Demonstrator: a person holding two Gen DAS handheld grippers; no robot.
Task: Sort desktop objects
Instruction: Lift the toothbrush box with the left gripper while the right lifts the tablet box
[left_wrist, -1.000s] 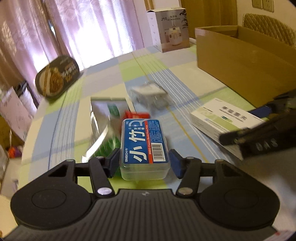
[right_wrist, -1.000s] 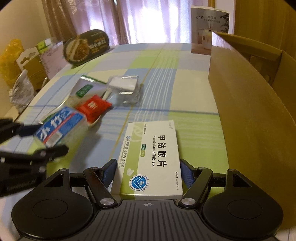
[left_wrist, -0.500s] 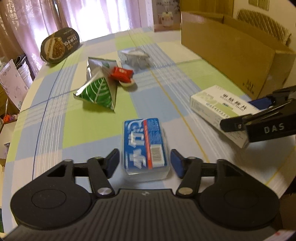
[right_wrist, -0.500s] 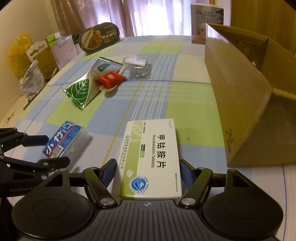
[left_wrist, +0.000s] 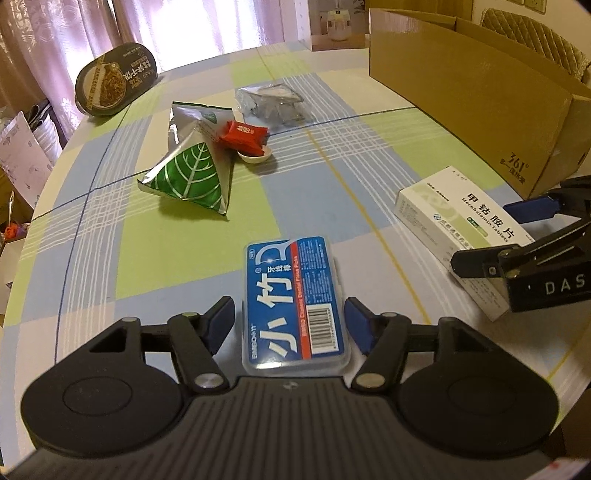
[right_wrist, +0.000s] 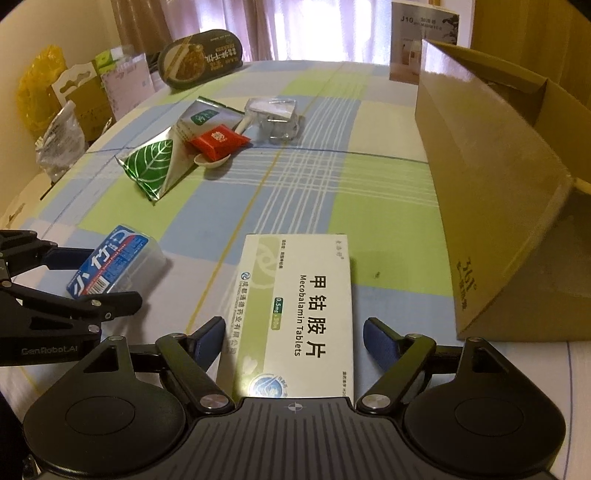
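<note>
Both boxes lowered onto table, grippers (left_wrist: 290, 325) (right_wrist: 294, 338) open, yellow bag (right_wrist: 37, 88) right view only.

Right gripper (right_wrist: 294, 338): jaws spread, a white-and-green tablet box (right_wrist: 299, 314) lying flat between them on the checked tabletop (right_wrist: 369, 206), a gap at each blue pad. Left gripper (right_wrist: 88, 277), at the left edge: jaws apart around a blue-labelled clear plastic case (right_wrist: 114, 264). Cardboard carton (right_wrist: 491, 206): right side, open top. Beyond: green leaf-print foil pouch (right_wrist: 155, 166), red packet (right_wrist: 218, 142) resting over a white spoon (right_wrist: 212, 160), clear plastic box (right_wrist: 275, 116), dark oval food tub (right_wrist: 201, 59) propped at the far edge.
</note>
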